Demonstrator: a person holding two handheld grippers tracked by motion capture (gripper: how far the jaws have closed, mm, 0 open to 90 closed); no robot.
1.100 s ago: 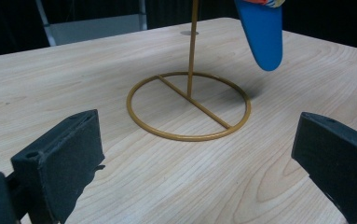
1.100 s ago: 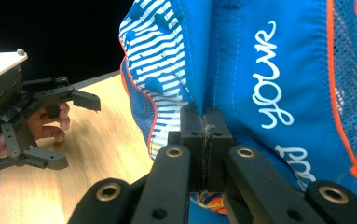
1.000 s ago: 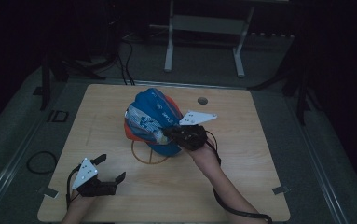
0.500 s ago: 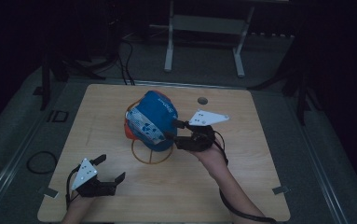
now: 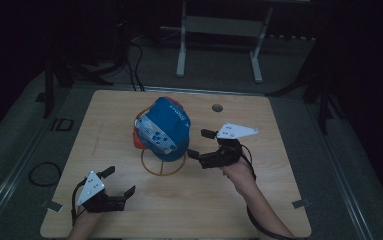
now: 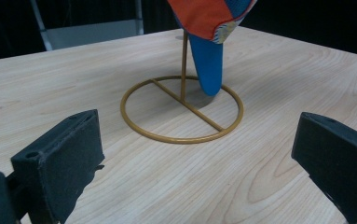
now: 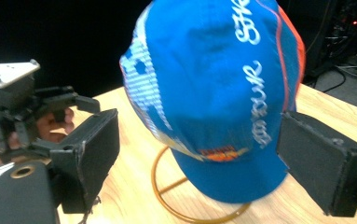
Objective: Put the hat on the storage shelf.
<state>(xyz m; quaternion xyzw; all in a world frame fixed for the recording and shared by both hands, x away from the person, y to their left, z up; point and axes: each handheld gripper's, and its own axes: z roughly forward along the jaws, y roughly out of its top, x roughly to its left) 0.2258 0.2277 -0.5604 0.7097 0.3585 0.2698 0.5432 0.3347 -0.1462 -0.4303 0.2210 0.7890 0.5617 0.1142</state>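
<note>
A blue cap [image 5: 163, 129] with white lettering and an orange side sits on a gold wire stand [image 5: 163, 164] at the table's middle. My right gripper [image 5: 200, 143] is just right of the cap, open, its jaws apart from the brim. In the right gripper view the cap [image 7: 218, 88] lies beyond the right gripper [image 7: 199, 121], whose jaws are spread wide. My left gripper [image 5: 119, 180] rests open near the front left edge. In the left gripper view the left gripper [image 6: 197, 140] faces the stand's ring [image 6: 181, 109] and the hanging blue brim [image 6: 208, 65].
The wooden table [image 5: 259, 200] has a round hole [image 5: 217, 107] at the back right. A metal frame [image 5: 219, 35] and cables stand on the dark floor behind. Bare wood lies around the stand. The left gripper [image 7: 24, 105] and a hand show beyond the cap.
My right gripper has let go of the cap's brim and drawn back to the right, now open. The cap has settled on the stand. The left gripper has stayed put.
</note>
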